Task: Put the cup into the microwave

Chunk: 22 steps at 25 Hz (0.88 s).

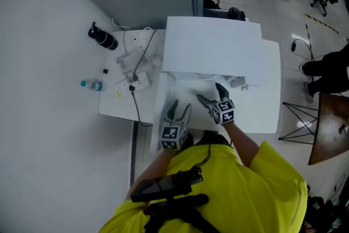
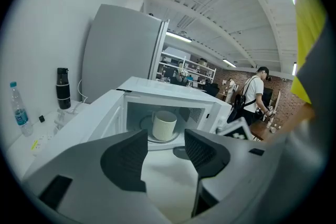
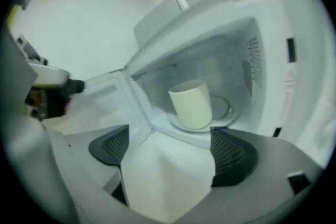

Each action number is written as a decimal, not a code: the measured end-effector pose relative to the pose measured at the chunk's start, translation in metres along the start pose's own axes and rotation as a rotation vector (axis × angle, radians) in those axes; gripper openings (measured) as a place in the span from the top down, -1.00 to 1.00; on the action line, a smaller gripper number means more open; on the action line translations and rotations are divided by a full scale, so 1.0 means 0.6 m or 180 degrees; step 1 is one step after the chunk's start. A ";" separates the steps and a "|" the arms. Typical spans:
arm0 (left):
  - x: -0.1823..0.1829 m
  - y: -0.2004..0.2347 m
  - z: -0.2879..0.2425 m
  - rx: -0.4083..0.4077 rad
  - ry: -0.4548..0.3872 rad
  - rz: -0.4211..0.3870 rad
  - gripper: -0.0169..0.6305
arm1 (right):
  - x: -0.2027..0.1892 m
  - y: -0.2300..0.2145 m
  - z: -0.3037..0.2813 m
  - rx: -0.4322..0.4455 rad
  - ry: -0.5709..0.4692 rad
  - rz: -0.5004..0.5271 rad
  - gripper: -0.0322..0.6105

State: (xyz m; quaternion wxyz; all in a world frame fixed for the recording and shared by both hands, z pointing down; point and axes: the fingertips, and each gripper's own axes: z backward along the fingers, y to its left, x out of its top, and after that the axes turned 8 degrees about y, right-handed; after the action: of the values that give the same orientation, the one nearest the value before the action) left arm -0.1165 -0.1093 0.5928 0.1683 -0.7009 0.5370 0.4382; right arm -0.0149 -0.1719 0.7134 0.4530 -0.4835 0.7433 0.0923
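Observation:
A cream cup [image 2: 164, 125] stands upright on the glass turntable inside the open white microwave [image 1: 218, 46]; in the right gripper view the cup [image 3: 191, 104] sits just past my jaws. The head view hides the cup under the microwave's top. The microwave door [image 3: 105, 97] is swung open to the left. My left gripper [image 1: 181, 108] hovers in front of the opening, its jaws apart with nothing between them [image 2: 166, 147]. My right gripper [image 1: 209, 91] is at the mouth of the cavity, open wide and empty [image 3: 169, 136].
On the white table left of the microwave lie a black bottle [image 1: 102, 38], a water bottle [image 1: 92, 84], a power strip [image 1: 133, 83] and cables. A person [image 1: 332, 68] stands at the right, near a brown table [image 1: 330, 128] and a black stand [image 1: 300, 117].

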 end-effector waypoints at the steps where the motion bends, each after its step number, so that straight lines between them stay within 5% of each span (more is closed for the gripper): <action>1: 0.003 -0.002 0.001 -0.0029 -0.0015 -0.0008 0.28 | -0.006 0.029 0.039 0.0117 -0.0013 -0.0051 -0.54; 2: 0.005 -0.003 0.002 -0.0063 -0.0030 -0.0021 0.28 | -0.004 0.054 0.079 0.0189 -0.0065 -0.0105 -0.52; 4: 0.001 -0.004 0.005 -0.0113 -0.0043 -0.0061 0.28 | 0.019 0.093 0.156 0.0192 -0.0236 -0.0202 -0.03; 7: 0.001 0.001 0.009 -0.0154 -0.0090 -0.0071 0.36 | 0.076 0.110 0.237 -0.0074 -0.0480 -0.0087 0.43; 11: 0.043 -0.003 0.032 -0.0249 -0.0282 -0.0093 0.38 | 0.160 0.101 0.307 -0.0443 -0.0809 -0.0046 0.72; 16: 0.081 -0.013 0.070 -0.0335 -0.0391 -0.0135 0.44 | 0.206 0.106 0.380 -0.0696 -0.1032 -0.0116 0.72; 22: 0.096 -0.050 0.088 -0.0516 -0.0409 -0.0127 0.44 | 0.170 0.118 0.410 -0.0815 -0.0981 -0.0154 0.77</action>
State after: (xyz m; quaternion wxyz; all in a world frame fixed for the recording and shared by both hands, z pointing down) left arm -0.1099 -0.0959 0.5106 0.1538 -0.6933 0.4738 0.5208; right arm 0.0598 -0.0586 0.4736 0.4983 -0.5350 0.6356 0.2481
